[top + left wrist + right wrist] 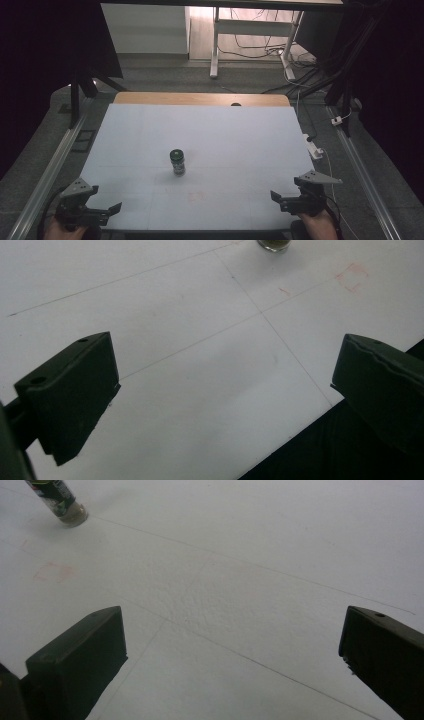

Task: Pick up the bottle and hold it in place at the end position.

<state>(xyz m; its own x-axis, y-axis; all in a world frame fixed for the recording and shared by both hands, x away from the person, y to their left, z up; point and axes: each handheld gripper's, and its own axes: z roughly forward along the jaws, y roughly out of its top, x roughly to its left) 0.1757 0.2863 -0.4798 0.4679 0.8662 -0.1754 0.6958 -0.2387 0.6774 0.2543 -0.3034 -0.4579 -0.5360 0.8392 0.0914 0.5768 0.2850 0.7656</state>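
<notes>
While jar (177, 162) upright, label legible (right gripper view).

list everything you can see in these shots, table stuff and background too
jar: 1, dark lid, green label, clear base, upright near the table's middle
red square mark: 1, faint red, drawn on the table surface just on the person's side of the jar
table: 1, white top with thin pencil lines, wooden edge at the far side
white desk frame: 1, white, on the floor beyond the table
power strip: 1, white, on the floor at the table's right
cables: several, dark, on the floor behind
left gripper: 1, black, near-left corner, fingers apart, nothing held
right gripper: 1, black, near-right corner, fingers apart, nothing held
</notes>
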